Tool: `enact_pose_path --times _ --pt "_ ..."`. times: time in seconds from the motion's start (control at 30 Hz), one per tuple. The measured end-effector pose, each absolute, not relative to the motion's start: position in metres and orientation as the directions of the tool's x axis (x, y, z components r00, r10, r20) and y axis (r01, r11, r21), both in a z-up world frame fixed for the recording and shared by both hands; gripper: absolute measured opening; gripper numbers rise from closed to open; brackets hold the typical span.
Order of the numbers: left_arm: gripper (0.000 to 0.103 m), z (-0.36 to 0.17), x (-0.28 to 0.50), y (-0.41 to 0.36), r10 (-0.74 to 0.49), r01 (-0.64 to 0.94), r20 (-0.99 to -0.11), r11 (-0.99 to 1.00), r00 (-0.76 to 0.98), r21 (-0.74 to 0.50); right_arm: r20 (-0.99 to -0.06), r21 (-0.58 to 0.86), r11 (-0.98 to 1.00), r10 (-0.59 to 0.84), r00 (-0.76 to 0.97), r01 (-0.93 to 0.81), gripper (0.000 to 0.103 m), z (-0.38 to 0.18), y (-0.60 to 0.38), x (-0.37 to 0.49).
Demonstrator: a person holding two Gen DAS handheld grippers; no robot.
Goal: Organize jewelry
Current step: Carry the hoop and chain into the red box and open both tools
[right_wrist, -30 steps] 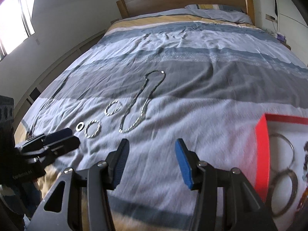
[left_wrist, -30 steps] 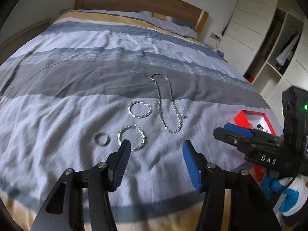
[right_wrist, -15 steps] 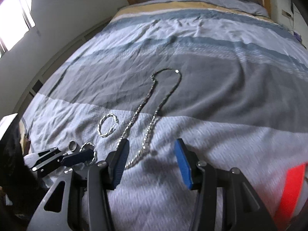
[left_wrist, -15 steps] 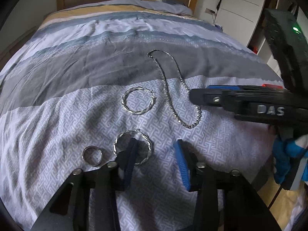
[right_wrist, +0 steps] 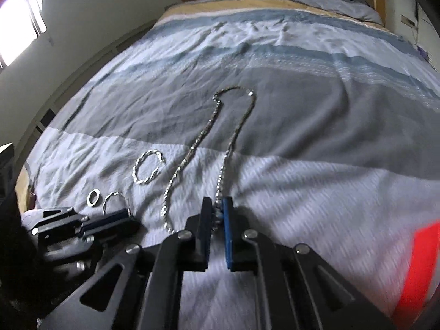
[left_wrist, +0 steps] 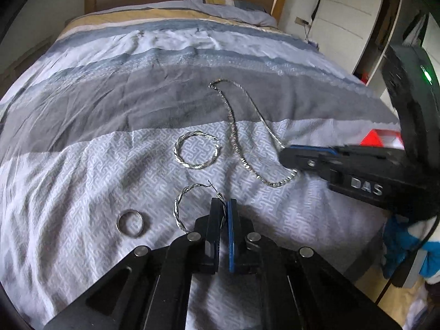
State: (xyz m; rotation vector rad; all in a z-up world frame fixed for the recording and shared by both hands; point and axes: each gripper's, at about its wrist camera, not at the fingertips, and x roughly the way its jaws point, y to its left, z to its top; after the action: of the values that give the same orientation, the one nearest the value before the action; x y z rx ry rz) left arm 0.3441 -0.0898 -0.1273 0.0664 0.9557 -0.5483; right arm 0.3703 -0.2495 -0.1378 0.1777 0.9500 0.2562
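Twisted silver hoop (left_wrist: 192, 209) pinched by left gripper (left_wrist: 223, 206); right gripper (right_wrist: 217, 206) clamps beaded chain (right_wrist: 220, 148) (patterned duvet (left_wrist: 82, 165)).

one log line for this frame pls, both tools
left tool: shut on hoop earring | right tool: shut on necklace | ring, second hoop: loose on bed

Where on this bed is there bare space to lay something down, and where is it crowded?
Free: the wide bedspread right of the necklace, up to the red box, and everything beyond the necklace toward the pillow. Crowded: the near left, where the ring, two hoop earrings and both hand-held grippers cluster.
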Motion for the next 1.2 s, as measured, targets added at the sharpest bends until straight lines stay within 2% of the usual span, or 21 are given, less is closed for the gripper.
enact_pose_path --times 0.37,0.83,1.0,1.2 --pt "0.004 -0.083 0.299 -0.089 -0.495 0.468 -0.728 0.842 0.474 -0.268 -0.683 0.314 0.942 0.312 0.661 -0.12 0.007 -0.064 -0.292 0.296" --pt "0.004 0.014 0.238 -0.154 -0.585 0.571 -0.639 0.777 0.499 -0.265 -0.518 0.198 0.978 0.158 0.841 -0.061 0.007 0.088 -0.377 0.204" --pt "0.004 0.032 0.218 -0.201 -0.634 0.637 -0.618 0.724 0.465 -0.264 -0.496 0.198 0.98 0.109 0.862 -0.009 0.007 0.103 -0.411 0.175" --pt "0.004 0.024 0.202 -0.25 -0.656 0.683 -0.636 0.68 0.407 -0.265 -0.51 0.227 0.973 0.082 0.856 0.042 0.007 0.086 -0.448 0.155"
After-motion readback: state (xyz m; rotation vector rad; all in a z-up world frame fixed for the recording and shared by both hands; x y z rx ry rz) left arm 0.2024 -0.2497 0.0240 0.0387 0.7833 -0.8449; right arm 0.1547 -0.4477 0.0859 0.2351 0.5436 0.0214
